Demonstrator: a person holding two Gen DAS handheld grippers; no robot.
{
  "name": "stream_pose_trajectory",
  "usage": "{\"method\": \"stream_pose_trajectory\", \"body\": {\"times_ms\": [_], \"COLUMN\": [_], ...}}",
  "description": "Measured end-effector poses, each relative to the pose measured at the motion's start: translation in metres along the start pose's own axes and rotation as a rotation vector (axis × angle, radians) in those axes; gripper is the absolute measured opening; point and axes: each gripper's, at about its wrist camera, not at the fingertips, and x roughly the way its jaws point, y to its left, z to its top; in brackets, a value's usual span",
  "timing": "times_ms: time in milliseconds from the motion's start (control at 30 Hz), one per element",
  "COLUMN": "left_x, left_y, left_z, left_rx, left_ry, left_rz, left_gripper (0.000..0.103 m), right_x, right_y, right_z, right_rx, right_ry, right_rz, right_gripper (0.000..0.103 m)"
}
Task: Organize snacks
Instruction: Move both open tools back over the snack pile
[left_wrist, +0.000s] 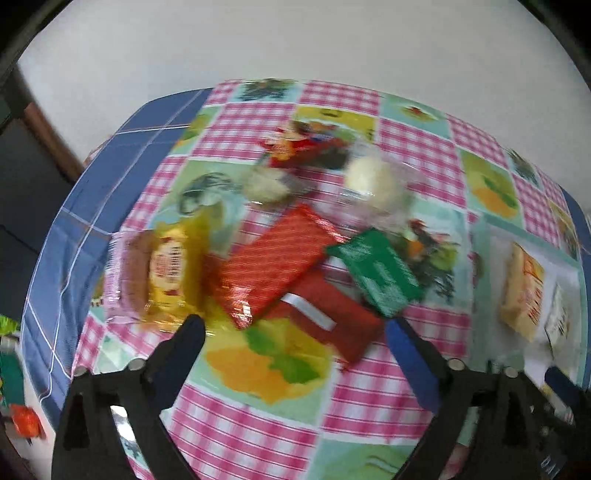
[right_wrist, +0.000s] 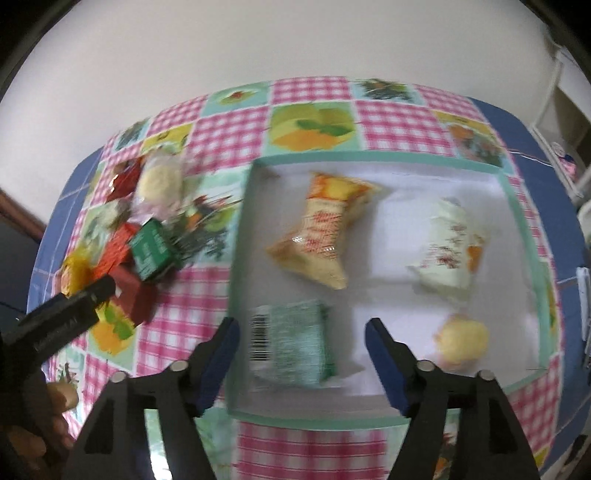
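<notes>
A loose pile of snacks lies on the checked tablecloth (left_wrist: 229, 417): a striped red pack (left_wrist: 273, 262), a dark red pack (left_wrist: 328, 321), a green pack (left_wrist: 376, 273) and a yellow-wrapped snack (left_wrist: 166, 273). My left gripper (left_wrist: 293, 326) hangs open just in front of the pile, nothing between its pads. In the right wrist view a white tray with a teal rim (right_wrist: 369, 160) holds an orange-and-cream packet (right_wrist: 325, 236), a white flowered packet (right_wrist: 450, 251), a yellow round snack (right_wrist: 461, 339) and a green-and-white packet (right_wrist: 291, 343). My right gripper (right_wrist: 302, 325) is open above that last packet, its pads apart from it.
Clear-wrapped pale cakes (left_wrist: 373, 181) and a red-and-yellow bag (left_wrist: 303, 147) lie at the back of the pile. A blue cloth (left_wrist: 74, 229) borders the table's edge. A white wall stands behind. A hand (right_wrist: 55, 402) shows at the lower left of the right wrist view.
</notes>
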Motion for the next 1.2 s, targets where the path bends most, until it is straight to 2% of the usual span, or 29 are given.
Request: {"method": "stream_pose_trajectory", "body": {"times_ms": [100, 167, 233, 300, 433, 633, 767, 867, 1033, 1200], "left_x": [-0.001, -0.002, -0.002, 0.001, 0.002, 0.004, 0.009, 0.012, 0.018, 0.025], "left_y": [0.014, 0.019, 0.026, 0.034, 0.053, 0.088, 0.109, 0.121, 0.135, 0.143], "left_z": [0.004, 0.007, 0.008, 0.011, 0.013, 0.021, 0.024, 0.025, 0.027, 0.029], "left_rx": [-0.031, -0.033, -0.036, -0.049, -0.101, -0.159, -0.219, -0.261, -0.302, -0.316], "left_ry": [-0.008, -0.015, -0.013, -0.008, -0.007, -0.023, -0.013, -0.011, -0.023, -0.022], "left_rz": [0.012, 0.009, 0.003, -0.004, -0.010, -0.001, 0.004, -0.005, -0.037, -0.034], "left_gripper": [0.099, 0.099, 0.099, 0.099, 0.099, 0.099, 0.099, 0.099, 0.099, 0.099], "right_x": [0.005, 0.009, 0.011, 0.013, 0.017, 0.018, 0.018, 0.024, 0.037, 0.042], "right_y": [0.015, 0.023, 0.029, 0.039, 0.056, 0.087, 0.111, 0.134, 0.160, 0.180], "right_z": [-0.002, -0.001, -0.001, 0.000, 0.002, 0.010, 0.014, 0.019, 0.021, 0.022], "right_rx": [-0.007, -0.014, -0.026, -0.041, -0.080, -0.142, -0.220, -0.286, -0.382, -0.452], "right_ry": [0.009, 0.011, 0.010, 0.008, -0.013, -0.092, -0.106, -0.093, -0.095, -0.108], "right_rz": [0.022, 0.024, 0.020, 0.028, 0.040, 0.068, 0.091, 0.070, 0.075, 0.094], "right_gripper": [0.080, 0.085, 0.099, 0.103, 0.103, 0.103, 0.103, 0.103, 0.102, 0.101]}}
